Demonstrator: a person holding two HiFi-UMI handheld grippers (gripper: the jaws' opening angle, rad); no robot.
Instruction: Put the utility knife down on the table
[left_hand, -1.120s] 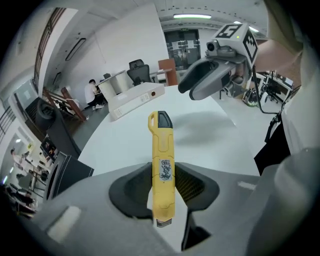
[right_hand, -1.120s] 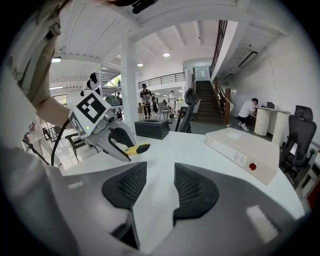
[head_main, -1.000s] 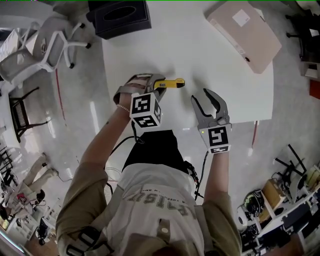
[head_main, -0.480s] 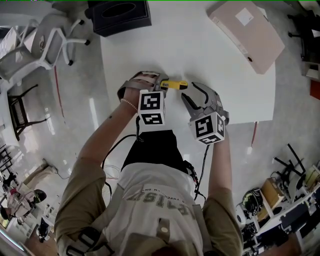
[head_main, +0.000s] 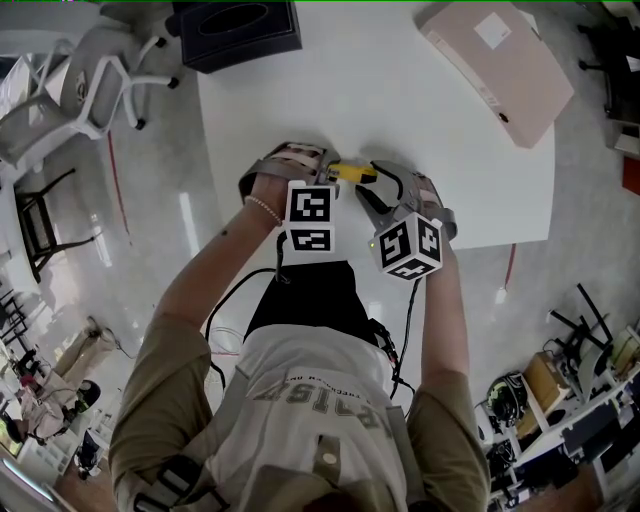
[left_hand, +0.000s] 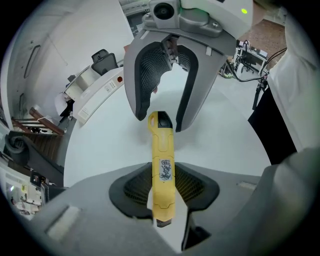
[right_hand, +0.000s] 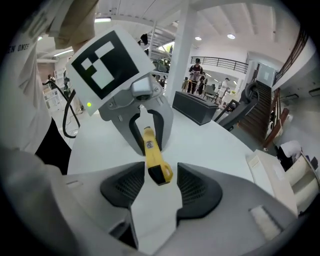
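While the utility knife (left_hand: 161, 170) is being pinched between the two fingers (left_hand: 132, 187) of the left gripper (left_hand: 163, 189), its yellow body is being held pointing straight out beyond those fingertips, with only a short dark end left just behind them. The knife's far end, black at the tip, is being surrounded by the right gripper (right_hand: 160, 189), whose fingers (right_hand: 200, 190) are being kept spread wide. Those jaws have just been opening, and the knife's end is being left between them with a gap showing on either side, so that neither pad is being pressed against it. The two grippers are being held nose to nose, their fingertips almost meeting around the knife, which is being spanned from one pair of fingers to the other. All of this is being done low over the white table (head_main: 400, 90), near the edge closest to the person (head_main: 320, 400). Whether the knife is being rested on the tabletop below the fingers cannot be told.
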